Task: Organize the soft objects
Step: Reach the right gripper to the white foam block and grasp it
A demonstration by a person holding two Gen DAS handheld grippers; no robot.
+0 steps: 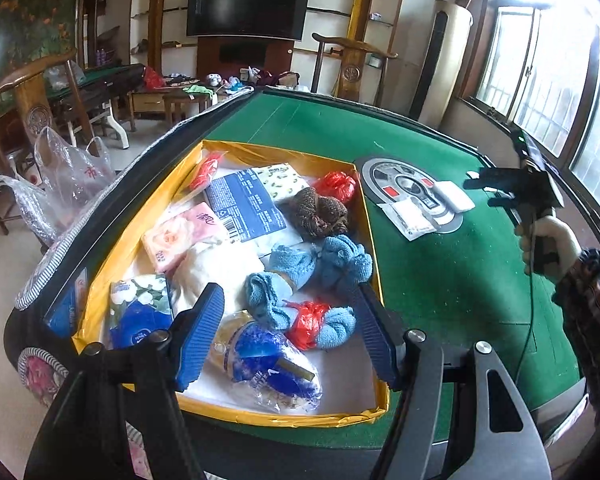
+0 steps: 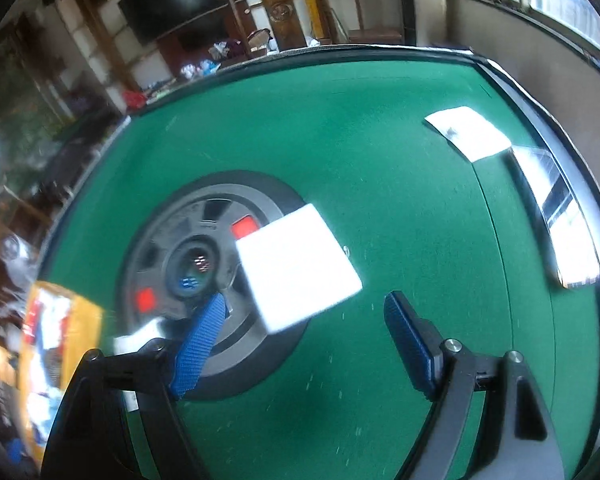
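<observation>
A yellow-rimmed box [image 1: 370, 216] on the green table holds soft things: blue towels [image 1: 320, 264], a brown knit bundle [image 1: 320, 210], a pink tissue pack [image 1: 184, 236], a blue wipes pack [image 1: 244, 204], red bags and a white cloth. My left gripper [image 1: 292, 304] is open and empty, above the blue towels. My right gripper [image 2: 304, 312] is open and empty, just short of a white tissue pack [image 2: 296, 264] lying on the table's round centre console [image 2: 204, 240]. In the left wrist view the right gripper [image 1: 488, 192] hovers beside that white pack [image 1: 454, 196].
A flat clear sachet [image 1: 410, 220] lies on the console's near side. A white paper [image 2: 468, 132] and a bright tray slot [image 2: 556, 216] sit at the table's right rim. Plastic bags [image 1: 64, 172] hang left of the table. Chairs and furniture stand behind.
</observation>
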